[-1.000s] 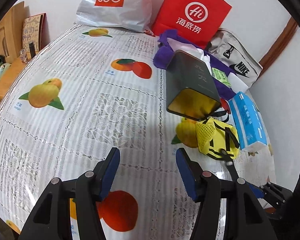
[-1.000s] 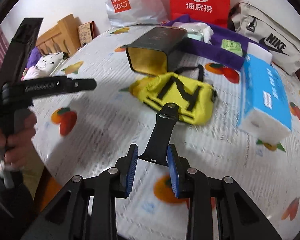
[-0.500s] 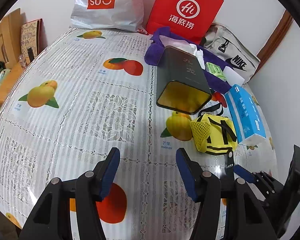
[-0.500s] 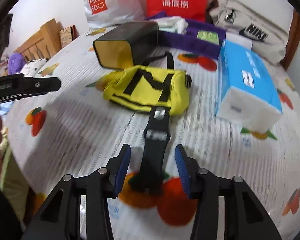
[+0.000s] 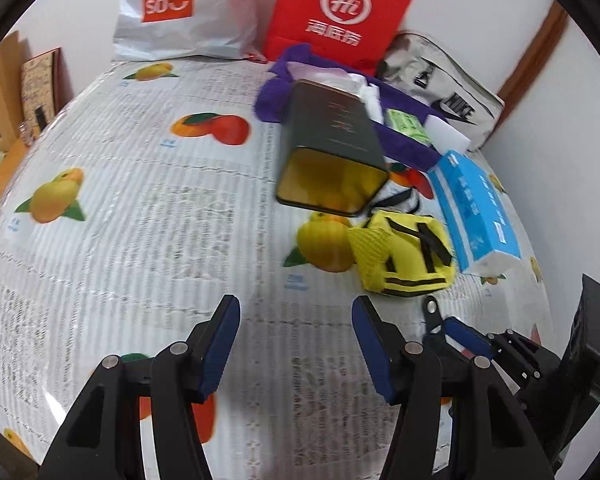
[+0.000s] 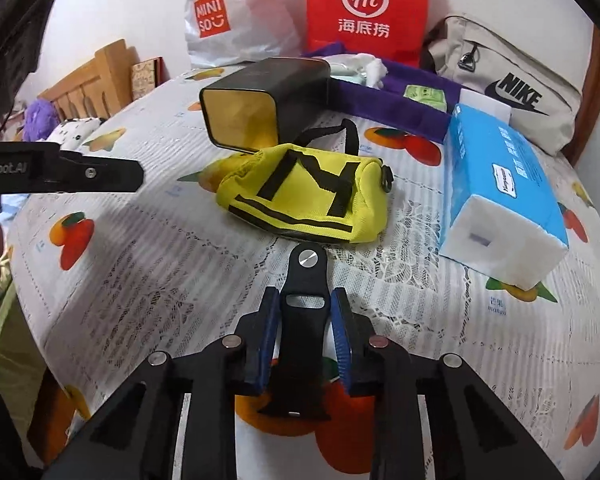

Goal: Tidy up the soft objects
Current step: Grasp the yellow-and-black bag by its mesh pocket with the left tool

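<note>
A black watch strap [image 6: 305, 264] lies on the fruit-print tablecloth [image 6: 148, 264], its metal stud end just short of a yellow pouch [image 6: 308, 196] with black bands. My right gripper [image 6: 304, 300] is shut on the strap, a blue pad against each side. In the left wrist view the strap's tip [image 5: 432, 312] and the right gripper [image 5: 452, 330] show at lower right, below the yellow pouch [image 5: 404, 256]. My left gripper [image 5: 296, 320] stands open over bare tablecloth with nothing between its fingers. Its finger [image 6: 100, 172] also shows at the left of the right wrist view.
A dark tin box [image 6: 268, 100] lies on its side behind the pouch, mouth toward me. A blue tissue pack [image 6: 500, 192] sits right of it. Purple cloth [image 6: 400, 104], a Nike bag [image 6: 508, 80], a red bag [image 6: 366, 4] and a Miniso bag [image 6: 228, 16] line the back wall.
The right gripper has come down and closer to the yellow pouch, so the strap has gone from raised to lying on the cloth. The left gripper has drifted across the table, still open.
</note>
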